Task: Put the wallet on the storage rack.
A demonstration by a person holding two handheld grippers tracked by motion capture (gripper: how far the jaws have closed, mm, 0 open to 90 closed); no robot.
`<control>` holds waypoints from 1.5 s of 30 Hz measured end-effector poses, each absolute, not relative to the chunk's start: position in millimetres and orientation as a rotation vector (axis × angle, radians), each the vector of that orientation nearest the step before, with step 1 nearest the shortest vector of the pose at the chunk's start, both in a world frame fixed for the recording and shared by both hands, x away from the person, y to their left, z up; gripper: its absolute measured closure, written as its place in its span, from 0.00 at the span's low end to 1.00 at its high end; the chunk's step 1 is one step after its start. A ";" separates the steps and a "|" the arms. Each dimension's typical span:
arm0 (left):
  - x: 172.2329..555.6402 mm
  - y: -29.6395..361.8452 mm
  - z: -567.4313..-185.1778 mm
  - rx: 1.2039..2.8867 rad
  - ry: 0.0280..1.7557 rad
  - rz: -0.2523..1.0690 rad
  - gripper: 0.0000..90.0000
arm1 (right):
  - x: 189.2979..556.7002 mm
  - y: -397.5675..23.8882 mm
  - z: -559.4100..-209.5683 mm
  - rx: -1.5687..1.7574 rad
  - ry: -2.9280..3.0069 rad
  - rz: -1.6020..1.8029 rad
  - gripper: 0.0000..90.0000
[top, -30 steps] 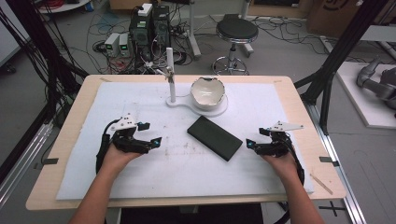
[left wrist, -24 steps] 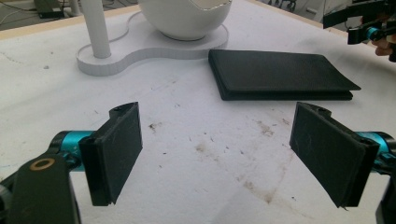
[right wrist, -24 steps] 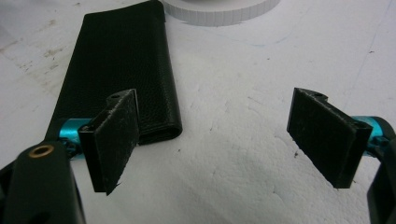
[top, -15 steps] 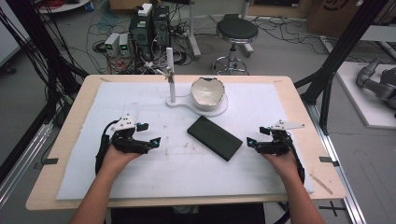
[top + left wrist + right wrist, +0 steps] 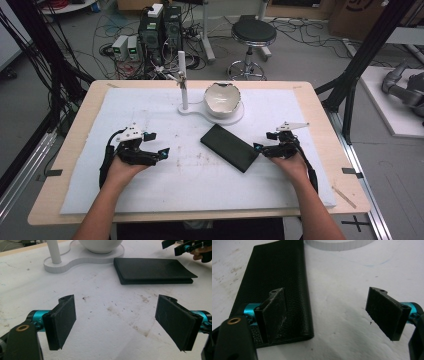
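Both jaws spread wide: right gripper [image 5: 260,148] beside black wallet [image 5: 230,147], left gripper [image 5: 162,152] well apart from it

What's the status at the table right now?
Left tool open, empty. Right tool open at the wallet's near end, not gripping. Wallet flat on mat. Nothing in the way.

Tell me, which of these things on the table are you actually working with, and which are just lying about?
In use:
black wallet, nearest the right gripper
left gripper, open, apart from it

Lying about:
white bowl
white stand with its base
white mat
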State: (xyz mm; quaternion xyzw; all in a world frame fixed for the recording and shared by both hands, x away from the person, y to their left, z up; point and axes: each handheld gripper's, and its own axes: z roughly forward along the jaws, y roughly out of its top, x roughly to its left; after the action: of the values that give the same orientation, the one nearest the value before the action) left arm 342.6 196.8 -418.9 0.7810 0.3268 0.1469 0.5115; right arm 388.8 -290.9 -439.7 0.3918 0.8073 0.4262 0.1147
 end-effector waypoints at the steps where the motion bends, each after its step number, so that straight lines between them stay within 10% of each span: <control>1: 342.8 197.0 -419.3 1.881 0.787 0.348 0.19 | 391.2 -284.2 -442.9 1.137 2.406 1.239 0.20; 14: 340.9 195.3 -420.7 1.894 0.786 0.342 0.19 | 389.4 -268.6 -446.8 1.154 2.586 1.236 0.36; 33: 339.5 192.0 -420.9 1.887 0.739 0.338 0.19 | 387.6 -278.0 -444.2 1.210 2.620 1.352 0.87; 45: 338.6 196.6 -417.4 1.836 0.745 0.318 0.19 | 371.4 -272.1 -420.0 1.017 2.569 1.345 0.93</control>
State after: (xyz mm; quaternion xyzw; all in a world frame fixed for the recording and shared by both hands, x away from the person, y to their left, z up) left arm 338.6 196.6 -417.4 0.7717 0.3131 0.1336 0.5373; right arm 371.4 -272.1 -420.0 0.3308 0.8355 0.4374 0.0345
